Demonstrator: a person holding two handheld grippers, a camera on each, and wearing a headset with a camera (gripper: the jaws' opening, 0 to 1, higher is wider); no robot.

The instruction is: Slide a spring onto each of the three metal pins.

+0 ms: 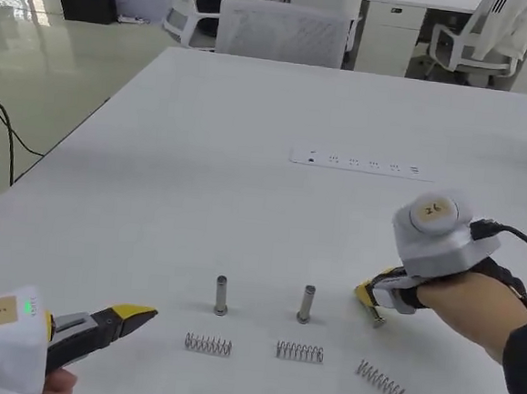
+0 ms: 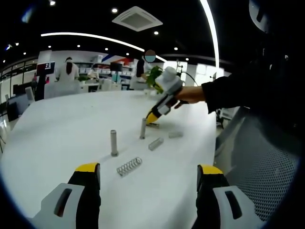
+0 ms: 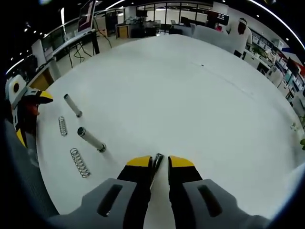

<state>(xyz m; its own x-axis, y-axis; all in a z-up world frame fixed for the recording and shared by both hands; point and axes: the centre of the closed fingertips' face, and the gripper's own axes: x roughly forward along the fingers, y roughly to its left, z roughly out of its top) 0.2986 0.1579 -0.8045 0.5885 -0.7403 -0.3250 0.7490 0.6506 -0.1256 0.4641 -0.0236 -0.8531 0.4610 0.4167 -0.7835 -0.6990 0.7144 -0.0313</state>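
Head view: two metal pins stand upright on the white bench (image 1: 250,141), the left pin (image 1: 221,296) and the middle pin (image 1: 306,304). The third pin (image 1: 378,317) is at the tip of the right gripper (image 1: 371,299), its foot on the bench. Three springs lie on their sides in a row, each just in front of a pin: left spring (image 1: 208,343), middle spring (image 1: 299,351), right spring (image 1: 380,380). None is on a pin yet. The left gripper (image 1: 131,315) hovers just left of the left spring and is the nearer one to it.

Left gripper view: the jaws are spread wide and empty. The left spring lies straight ahead, slanting across the gap.

Right gripper view: the jaws are narrow, pinching a slim metal shaft, I judge the third pin.
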